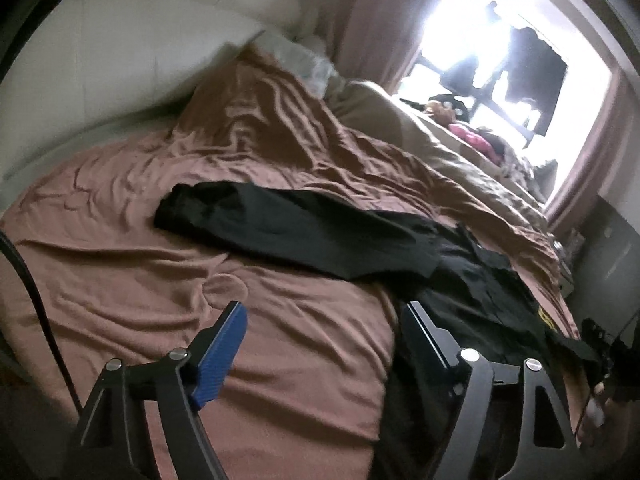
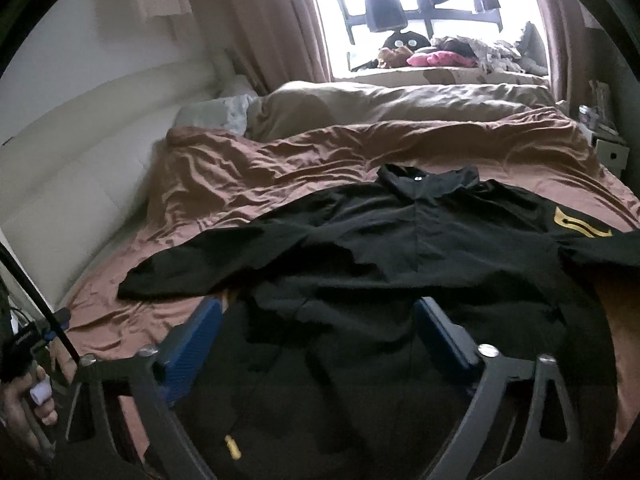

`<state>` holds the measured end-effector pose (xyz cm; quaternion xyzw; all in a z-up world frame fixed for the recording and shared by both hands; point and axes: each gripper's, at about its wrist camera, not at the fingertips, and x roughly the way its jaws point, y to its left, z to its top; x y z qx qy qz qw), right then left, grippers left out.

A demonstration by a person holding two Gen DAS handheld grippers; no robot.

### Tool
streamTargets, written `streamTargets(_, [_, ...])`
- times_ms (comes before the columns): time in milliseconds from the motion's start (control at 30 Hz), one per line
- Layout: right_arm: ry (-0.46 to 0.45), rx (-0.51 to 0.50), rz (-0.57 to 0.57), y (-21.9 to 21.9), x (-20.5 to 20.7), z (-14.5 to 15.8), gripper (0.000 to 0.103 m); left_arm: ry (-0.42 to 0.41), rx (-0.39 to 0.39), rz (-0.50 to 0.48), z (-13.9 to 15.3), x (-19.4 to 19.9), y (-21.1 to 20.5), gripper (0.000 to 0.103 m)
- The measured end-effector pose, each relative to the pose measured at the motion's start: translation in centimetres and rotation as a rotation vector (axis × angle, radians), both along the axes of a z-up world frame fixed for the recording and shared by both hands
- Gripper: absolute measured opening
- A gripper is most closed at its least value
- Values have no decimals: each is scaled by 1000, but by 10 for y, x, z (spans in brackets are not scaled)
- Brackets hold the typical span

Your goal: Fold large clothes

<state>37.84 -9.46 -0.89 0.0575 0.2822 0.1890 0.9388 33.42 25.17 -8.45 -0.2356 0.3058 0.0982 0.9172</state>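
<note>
A large black jacket (image 2: 400, 248) with a collar and a yellow patch (image 2: 580, 220) lies spread face up on the brown bed sheet (image 2: 248, 172). Its left sleeve (image 1: 280, 228) stretches out across the sheet. My left gripper (image 1: 324, 320) is open and empty, above the sheet just left of the jacket's body (image 1: 480, 292). My right gripper (image 2: 318, 312) is open and empty, hovering over the jacket's lower front. The jacket's hem is hidden under the gripper frames.
A beige duvet (image 2: 400, 100) and pillows (image 2: 216, 112) lie at the far side of the bed. A white headboard (image 2: 80, 152) runs along the left. A window sill (image 2: 440, 60) holds soft toys and clothes. Pink curtains (image 2: 260, 20) frame the window.
</note>
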Motion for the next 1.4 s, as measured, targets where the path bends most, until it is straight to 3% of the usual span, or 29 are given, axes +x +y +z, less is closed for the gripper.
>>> streamTargets(100, [17,-26,-7,11,29,-4,80,27,-29,32,-13,25,21,79])
streamTargets(433, [43,-62,-41,36,94,-18,79,168,-116,83,-75,107,76,77])
streamTargets(700, [42,-82,-70,38,128,-28,79,282,-120,135,-111,155,94,77])
streamTargets(800, [45,-90,-82,41,137,-31,79,358,-92,157,-127,167,98,77])
streamTargets(900, [53,-91,-87,44,144,-35,79,356,-41,186,-130,176,101,76])
streamTargets(967, [57,-91,-88,47,146,-36,78,376,7,207,-130,182,103,61])
streamTargets(1033, [62,-93,-85,52,151,-36,70,383,8,247,-132,185,111,28])
streamTargets(1100, [74,-82,-69,53,156,-38,64,369,-23,264,-130,185,121,8])
streamTargets(1233, [114,-26,0,59,175,-40,51,283,-1,229,-99,185,119,2])
streamTargets(1400, [152,-16,59,86,211,-42,41,147,51,168,-35,185,110,2])
